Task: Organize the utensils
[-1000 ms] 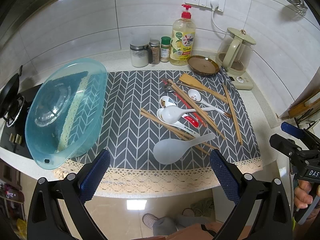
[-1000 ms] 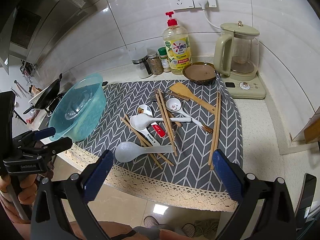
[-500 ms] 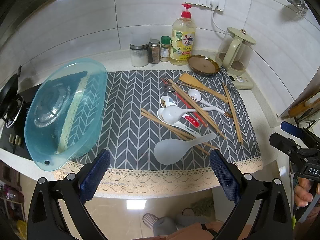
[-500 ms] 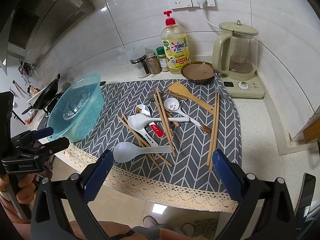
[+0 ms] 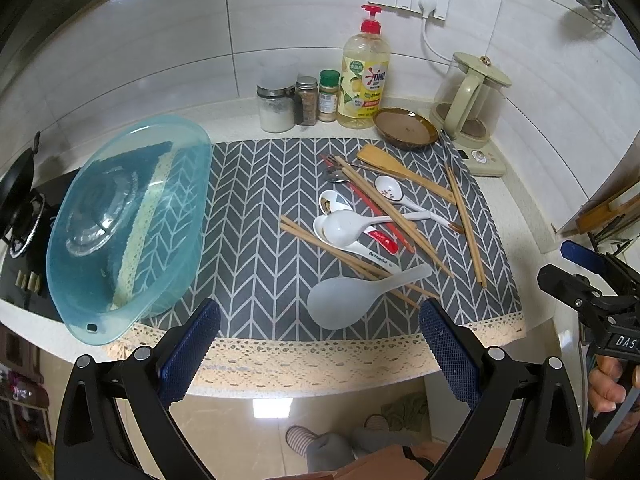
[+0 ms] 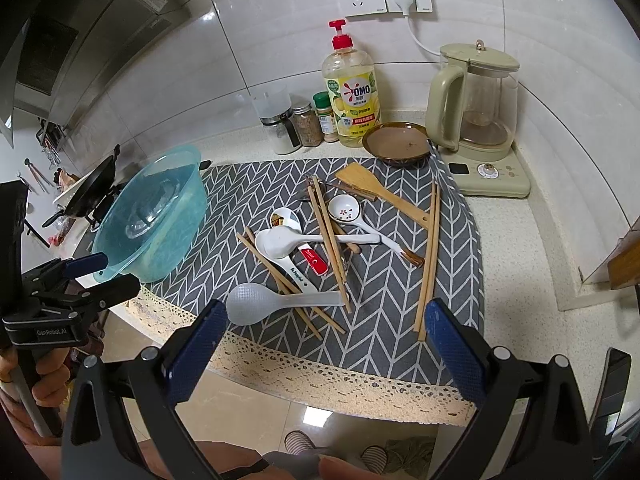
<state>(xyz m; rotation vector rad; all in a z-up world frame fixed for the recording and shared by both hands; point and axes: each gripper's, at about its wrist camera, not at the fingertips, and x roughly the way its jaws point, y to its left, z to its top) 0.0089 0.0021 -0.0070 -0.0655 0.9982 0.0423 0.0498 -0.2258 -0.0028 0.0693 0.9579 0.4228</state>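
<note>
Left wrist view: left gripper (image 5: 319,331) hung wide apart w/ nothing between its blue pads, just off the front lace edge of the chevron mat (image 5: 256,216).
Right gripper (image 6: 326,338): likewise spread & empty, at the mat's front edge.
Utensils: all loose on the mat's right half, none sorted yet. Rice paddle (image 5: 352,300) lay nearest the front edge; white soup spoons (image 5: 348,226) mid-pile; wooden spatula (image 5: 394,170) toward the back.
Chopsticks (image 5: 384,208): crossed over & under the spoons.
Basin (image 5: 128,224): teal, tilted, at the mat's left end; probably the destination, though that was a guess.
Risk: lifting one piece could drag its neighbours, since the sticks interlock; round sticks might roll off the front edge.
</note>
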